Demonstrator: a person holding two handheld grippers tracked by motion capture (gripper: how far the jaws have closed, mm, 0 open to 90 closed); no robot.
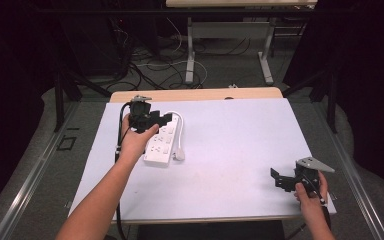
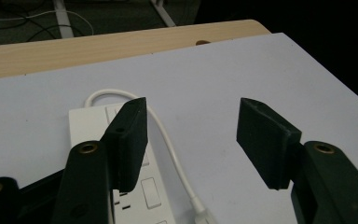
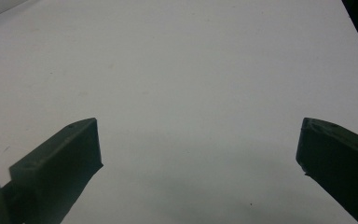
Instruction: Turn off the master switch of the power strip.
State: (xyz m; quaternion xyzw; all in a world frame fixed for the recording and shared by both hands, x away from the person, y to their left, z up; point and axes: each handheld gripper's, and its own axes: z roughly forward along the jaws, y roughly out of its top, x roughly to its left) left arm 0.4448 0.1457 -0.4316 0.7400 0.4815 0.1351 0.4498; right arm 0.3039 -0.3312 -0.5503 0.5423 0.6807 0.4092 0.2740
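Note:
A white power strip (image 1: 161, 146) lies on the left part of the white table top (image 1: 230, 135), its white cable (image 1: 181, 131) looping along its right side to a plug (image 1: 179, 155). My left gripper (image 1: 166, 120) hovers over the strip's far end, held in a hand. In the left gripper view that gripper (image 2: 191, 116) stands open, with the power strip (image 2: 91, 122) and the cable (image 2: 170, 144) below and nothing between the pads. My right gripper (image 1: 279, 178) is near the table's front right corner, and in the right gripper view (image 3: 198, 140) it is open wide over the bare white surface.
A wooden table edge (image 1: 195, 94) runs along the far side of the white top. Beyond it are floor cables (image 1: 150, 70) and white desk legs (image 1: 190, 55). Dark curtains and metal rails flank the table on both sides.

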